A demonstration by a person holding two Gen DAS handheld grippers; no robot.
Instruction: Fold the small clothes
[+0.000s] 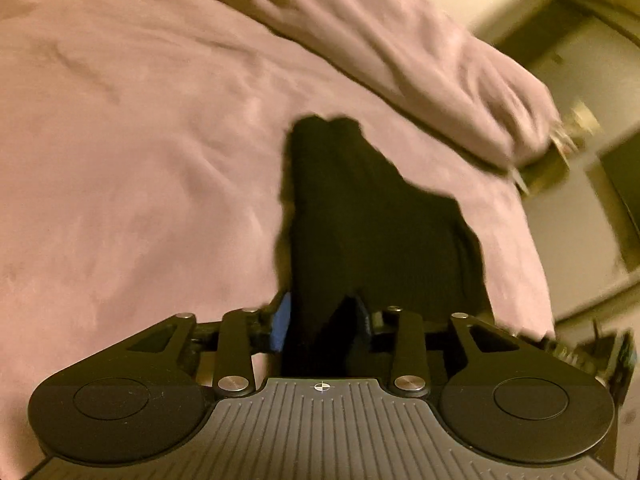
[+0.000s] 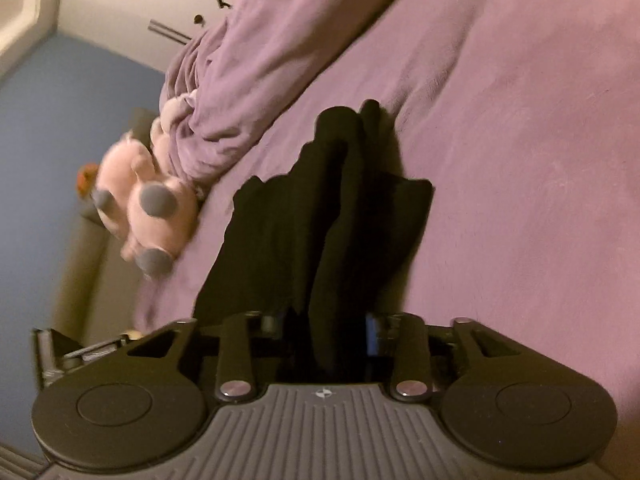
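Apparently both tongs, left gripper (image 1: 320,322) and right gripper (image 2: 328,322), clasped one black garment (image 1: 360,216) trailing ahead over the purple bedspread (image 1: 140,140). Loose pinches might let it slip, spoiling the fold.

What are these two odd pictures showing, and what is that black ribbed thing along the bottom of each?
That ribbed shape is a hand-held gripper; a person carries one in each hand, each with a small camera looking along its two fingers. One picture is from the left gripper, the other from the right gripper. Both point down at a bed with a purple cover. A black garment lies on it, its near end between each gripper's fingers, though blur hides whether they pinch it. A pink plush toy sits by the rumpled blanket.
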